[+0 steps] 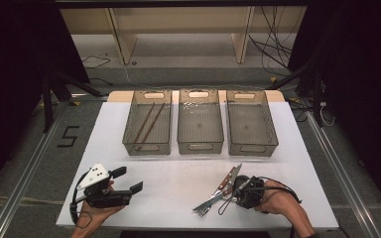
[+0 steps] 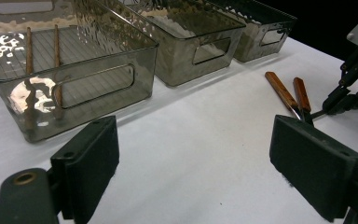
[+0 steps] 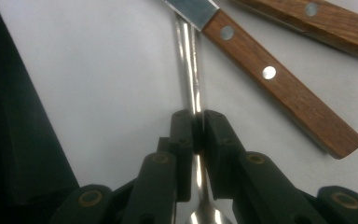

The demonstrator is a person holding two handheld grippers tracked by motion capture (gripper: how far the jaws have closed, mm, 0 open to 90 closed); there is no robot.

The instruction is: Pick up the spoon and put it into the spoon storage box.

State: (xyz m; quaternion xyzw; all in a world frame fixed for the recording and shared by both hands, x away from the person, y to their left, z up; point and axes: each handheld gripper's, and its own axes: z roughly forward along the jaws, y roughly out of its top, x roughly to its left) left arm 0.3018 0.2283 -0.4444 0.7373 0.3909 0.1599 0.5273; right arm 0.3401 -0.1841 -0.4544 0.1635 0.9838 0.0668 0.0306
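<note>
The right gripper [image 3: 198, 126] clamps a steel utensil handle [image 3: 189, 60] running straight up the frame between its jaws.

We can read one sign only: a black number "5" [image 1: 68, 136], marked on the grey floor [image 1: 39, 163] at the left of the table [image 1: 178, 173]. On the bins and the cutlery we find no text or brand.
</note>
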